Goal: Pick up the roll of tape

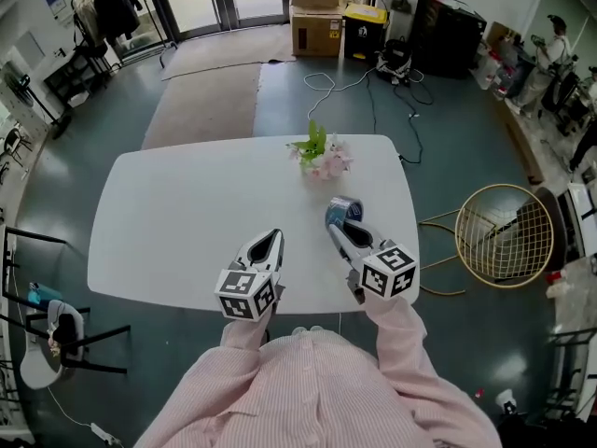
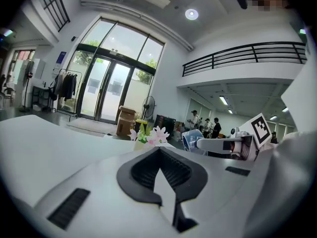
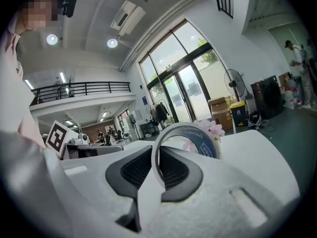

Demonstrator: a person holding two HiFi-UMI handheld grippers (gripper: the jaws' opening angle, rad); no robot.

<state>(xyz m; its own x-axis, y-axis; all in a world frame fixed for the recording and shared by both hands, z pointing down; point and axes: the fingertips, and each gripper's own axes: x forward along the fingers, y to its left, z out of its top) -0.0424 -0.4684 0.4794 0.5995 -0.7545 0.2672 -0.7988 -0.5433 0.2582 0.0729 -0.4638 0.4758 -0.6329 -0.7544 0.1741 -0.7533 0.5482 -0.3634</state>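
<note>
The roll of tape (image 1: 344, 210) is a pale ring with a blue printed inner face. It hangs above the white table (image 1: 177, 213), lifted off its top, with my right gripper (image 1: 340, 229) shut on its wall. In the right gripper view the roll of tape (image 3: 204, 142) stands upright on edge, and the right gripper (image 3: 158, 155) pinches its near rim. My left gripper (image 1: 272, 238) hovers to the left of it, shut and holding nothing. The left gripper view shows the left gripper (image 2: 158, 151) with its pads meeting, and the roll of tape (image 2: 190, 139) off to the right.
A small bunch of pink flowers (image 1: 320, 155) stands on the table's far edge, just beyond the tape. A gold wire chair (image 1: 504, 233) sits right of the table and a dark chair (image 1: 56, 336) at the left. Boxes (image 1: 315, 17) and floor cables (image 1: 368, 77) lie beyond.
</note>
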